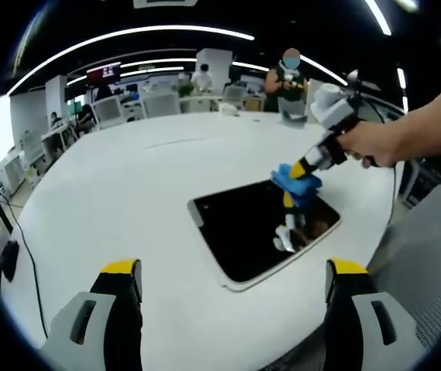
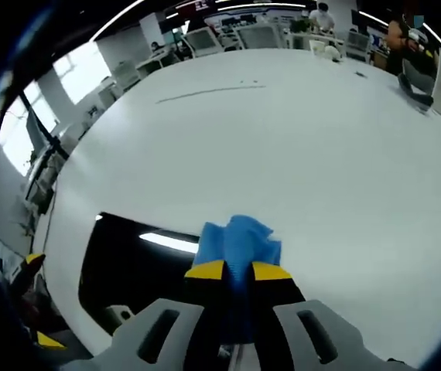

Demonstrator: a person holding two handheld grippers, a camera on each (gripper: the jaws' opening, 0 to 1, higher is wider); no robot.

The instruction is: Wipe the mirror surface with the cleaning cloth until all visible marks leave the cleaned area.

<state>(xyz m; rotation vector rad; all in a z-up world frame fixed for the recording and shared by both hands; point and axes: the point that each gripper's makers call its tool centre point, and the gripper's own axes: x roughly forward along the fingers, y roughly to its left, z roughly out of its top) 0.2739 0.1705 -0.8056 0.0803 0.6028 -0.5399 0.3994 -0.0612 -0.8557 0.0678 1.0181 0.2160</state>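
Observation:
The mirror (image 1: 240, 232), a dark rectangle in a white frame, lies flat on the white table (image 1: 128, 178). From the right, a person's hand (image 1: 375, 143) brings my right gripper (image 1: 301, 175) down onto the mirror's far right edge, shut on a bunched blue cleaning cloth (image 1: 296, 182). The gripper and cloth are reflected in the glass. In the right gripper view the cloth (image 2: 240, 236) sticks out between the yellow-tipped jaws of the right gripper (image 2: 238, 270), with the mirror (image 2: 131, 267) to the left. My left gripper (image 1: 234, 269) hovers open before the mirror's near edge, holding nothing.
A grey object (image 1: 292, 113) lies at the table's far edge. Behind it are chairs (image 1: 108, 110), desks and standing people (image 1: 288, 77). A black cable (image 1: 21, 232) hangs off the table's left side. A grey chair back (image 1: 425, 255) stands at the right.

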